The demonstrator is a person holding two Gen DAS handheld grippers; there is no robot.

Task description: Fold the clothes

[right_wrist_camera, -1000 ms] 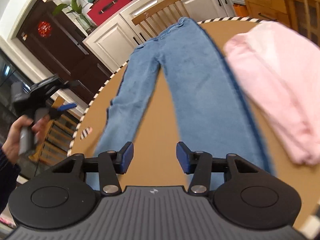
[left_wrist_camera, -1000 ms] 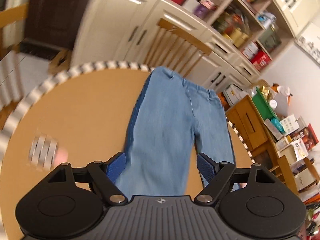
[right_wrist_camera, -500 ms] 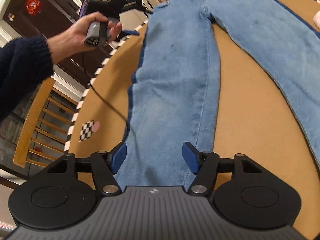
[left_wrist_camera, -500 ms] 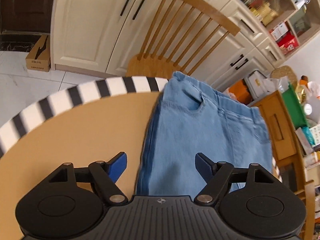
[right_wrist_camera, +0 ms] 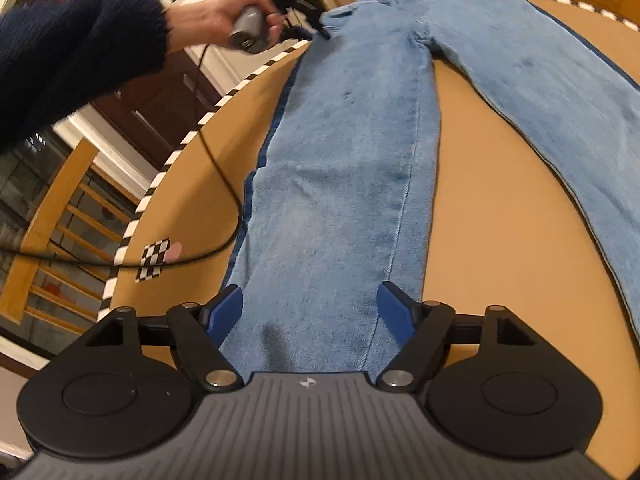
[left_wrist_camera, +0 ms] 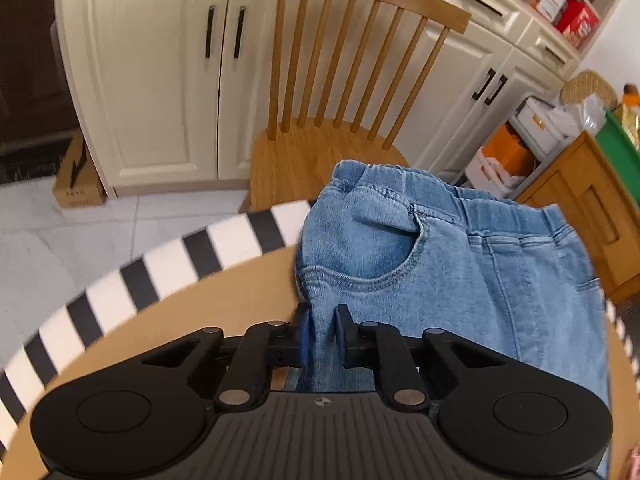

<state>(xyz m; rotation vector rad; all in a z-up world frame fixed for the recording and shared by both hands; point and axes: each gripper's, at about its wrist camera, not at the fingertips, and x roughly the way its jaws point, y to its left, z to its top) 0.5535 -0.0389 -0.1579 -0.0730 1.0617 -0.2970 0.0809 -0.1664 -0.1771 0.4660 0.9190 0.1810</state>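
Note:
Light blue jeans point(left_wrist_camera: 460, 272) lie flat on the round tan table point(left_wrist_camera: 180, 320), waist at the far striped edge. My left gripper point(left_wrist_camera: 320, 328) is closing its jaws on the waist's left side just below the pocket, and the denim is pinched between the pads. In the right wrist view the same jeans point(right_wrist_camera: 340, 184) stretch away with legs spread. My right gripper point(right_wrist_camera: 312, 308) hovers over the left leg's hem, jaws opening, with cloth under the gap but the pads off it. A hand point(right_wrist_camera: 224, 12) in a dark sleeve holds the left gripper point(right_wrist_camera: 316, 30) at the waist.
A wooden chair point(left_wrist_camera: 340, 80) stands just beyond the table's edge behind the waist, with cream cabinets behind it. A black cable point(right_wrist_camera: 224, 184) trails across the table left of the jeans, near a checkered marker point(right_wrist_camera: 154, 260). Another chair point(right_wrist_camera: 52, 216) sits off the table's left side.
My left gripper travelled up the leg to the waist and shut on the denim there. My right gripper shifted onto the left leg's hem and widened its jaws.

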